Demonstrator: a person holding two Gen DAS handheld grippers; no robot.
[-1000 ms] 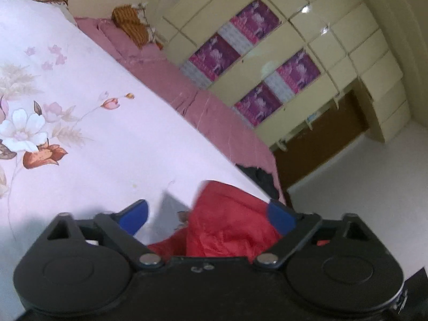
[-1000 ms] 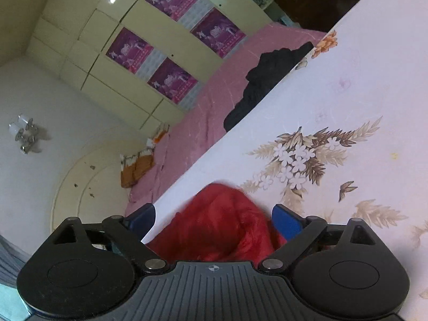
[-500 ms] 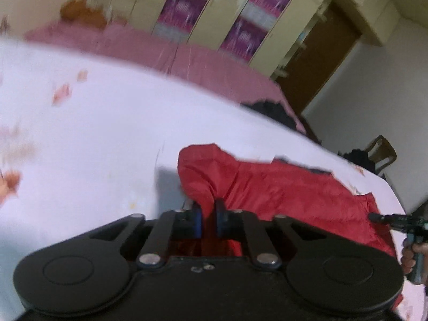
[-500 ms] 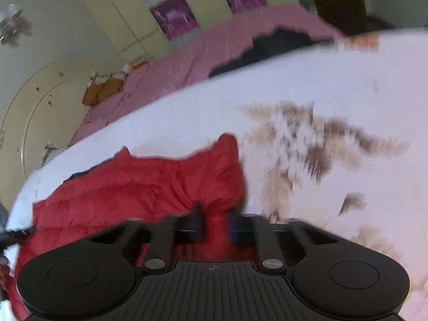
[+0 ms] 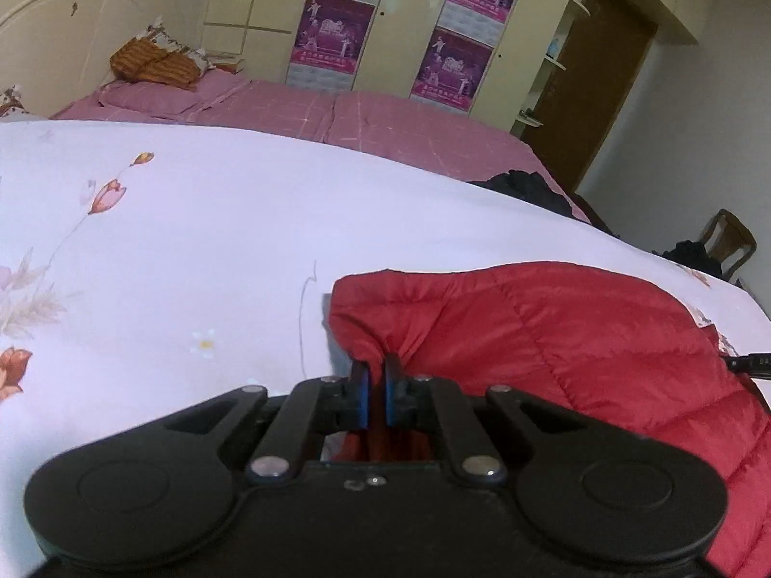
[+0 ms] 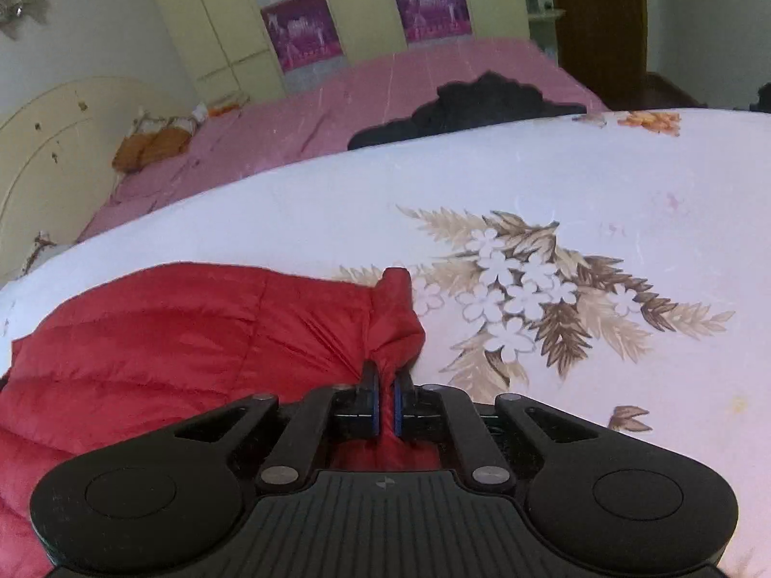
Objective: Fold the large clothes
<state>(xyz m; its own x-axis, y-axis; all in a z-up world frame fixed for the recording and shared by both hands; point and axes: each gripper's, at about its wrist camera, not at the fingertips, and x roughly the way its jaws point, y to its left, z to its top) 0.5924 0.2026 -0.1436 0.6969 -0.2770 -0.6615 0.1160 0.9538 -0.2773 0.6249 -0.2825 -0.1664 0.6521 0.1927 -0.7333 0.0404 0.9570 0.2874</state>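
A red quilted down jacket [image 5: 554, 332] lies on a white floral bedspread [image 5: 192, 250]. My left gripper [image 5: 377, 375] is shut on the jacket's left corner, with red fabric pinched between the blue pads. In the right wrist view the jacket [image 6: 168, 332] spreads to the left, and my right gripper [image 6: 384, 387] is shut on its right corner, which bunches up above the pads. The right gripper's tip shows at the right edge of the left wrist view [image 5: 751, 363]. The near part of the jacket is hidden under both grippers.
A pink-sheeted bed [image 5: 366, 120] lies beyond the white bedspread [image 6: 578, 183], with orange pillows [image 5: 154, 65] at the headboard and a black garment [image 6: 482, 101] on it. Cream wardrobes with purple posters [image 5: 337, 33], a brown door [image 5: 592, 91] and a wooden chair [image 5: 727, 245] stand behind.
Both grippers closed from open onto the jacket's corners, then drew back and levelled out, so the jacket now lies stretched between them.
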